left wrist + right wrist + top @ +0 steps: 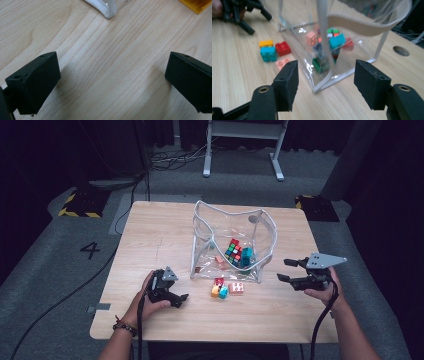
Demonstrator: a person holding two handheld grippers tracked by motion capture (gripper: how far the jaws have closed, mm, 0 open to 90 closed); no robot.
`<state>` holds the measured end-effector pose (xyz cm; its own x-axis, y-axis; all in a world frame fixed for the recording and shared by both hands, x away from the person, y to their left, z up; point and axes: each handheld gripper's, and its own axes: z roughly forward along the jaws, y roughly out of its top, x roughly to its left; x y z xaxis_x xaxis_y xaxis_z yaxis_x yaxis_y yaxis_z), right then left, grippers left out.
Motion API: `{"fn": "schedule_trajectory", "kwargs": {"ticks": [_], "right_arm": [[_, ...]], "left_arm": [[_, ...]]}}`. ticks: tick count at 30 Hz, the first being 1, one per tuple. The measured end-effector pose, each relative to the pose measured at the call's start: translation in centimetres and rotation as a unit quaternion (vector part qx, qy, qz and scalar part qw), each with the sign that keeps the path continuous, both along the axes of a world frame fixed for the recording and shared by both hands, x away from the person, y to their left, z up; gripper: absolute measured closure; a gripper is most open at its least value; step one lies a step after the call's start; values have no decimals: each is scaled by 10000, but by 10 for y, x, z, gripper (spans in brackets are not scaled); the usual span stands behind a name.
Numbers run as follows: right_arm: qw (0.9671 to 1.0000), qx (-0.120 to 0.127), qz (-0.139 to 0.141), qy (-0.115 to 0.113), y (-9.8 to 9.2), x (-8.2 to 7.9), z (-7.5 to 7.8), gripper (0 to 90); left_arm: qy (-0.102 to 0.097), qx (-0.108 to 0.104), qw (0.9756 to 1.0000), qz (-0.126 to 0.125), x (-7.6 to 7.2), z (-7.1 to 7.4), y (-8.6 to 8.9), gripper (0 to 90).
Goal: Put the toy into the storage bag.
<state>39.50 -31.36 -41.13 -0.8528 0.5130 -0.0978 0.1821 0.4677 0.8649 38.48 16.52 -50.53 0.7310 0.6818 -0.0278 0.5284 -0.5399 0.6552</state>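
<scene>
The clear bag (pixel 232 245) stands open on the wooden tabletop (pixel 165 235), a little right of the middle of the high view, its pale-edged rim sagging in a wave and its near bottom edge facing the person. Inside it lie several coloured bricks (pixel 237 253), red, green and teal among them, heaped toward the lower right corner of the bag. Just in front of the bag, below it in the high view, four loose bricks sit close together: a red brick (pixel 219 281), an orange brick (pixel 215 291), a teal brick (pixel 223 292) and a flat pink brick (pixel 236 288). The right tongs (pixel 286 270) are held at the right of the high view, pointing left toward the bag's near right corner, with the jaws apart and nothing between them; in the right gripper view that corner of the bag (pixel 322 85) shows in the gap ahead of the two black jaws, not touched by either. The left tongs (pixel 181 300) rest low over the tabletop at the lower left of the bag, well apart from it, jaws spread wide over bare wood in the left gripper view, where a white corner of the bag's edge (pixel 106 11) shows at the top of the frame.
</scene>
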Motion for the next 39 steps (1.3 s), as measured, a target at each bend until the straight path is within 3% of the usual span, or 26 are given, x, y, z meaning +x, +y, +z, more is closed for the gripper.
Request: {"fn": "schedule_trajectory", "kwargs": {"ticks": [8, 10, 16, 17, 21, 26, 28, 31, 39], "right_arm": [[9985, -111, 475, 237, 23, -8, -25, 373], [9977, -251, 571, 269, 32, -10, -32, 373], [9948, -336, 856, 432, 55, -8, -47, 374], [9932, -378, 984, 491, 66, -6, -52, 375], [9920, -312, 1091, 550, 82, -3, -59, 378], [9922, -459, 1041, 516, 97, 0, -67, 369], [9925, -407, 919, 695, 104, 1, -74, 360], [9928, -608, 815, 632, 112, 1, -80, 350], [9938, -643, 709, 569, 120, 3, -91, 343]], "left_arm": [[3, 0, 10000, 0, 0, 0, 0, 0], [-1, -1, 10000, 1, 0, 0, 0, 1], [-1, 1, 10000, -1, 0, 0, 0, 1], [-1, 3, 10000, -1, 0, 0, 0, 1], [1, 1, 10000, 0, 0, 0, 0, 1], [2, 1, 10000, 0, 0, 0, 0, 1], [-1, 1, 10000, -2, 0, 0, 0, 1], [0, 1, 10000, -2, 0, 0, 0, 1], [-1, 1, 10000, 0, 0, 0, 0, 1]]}}
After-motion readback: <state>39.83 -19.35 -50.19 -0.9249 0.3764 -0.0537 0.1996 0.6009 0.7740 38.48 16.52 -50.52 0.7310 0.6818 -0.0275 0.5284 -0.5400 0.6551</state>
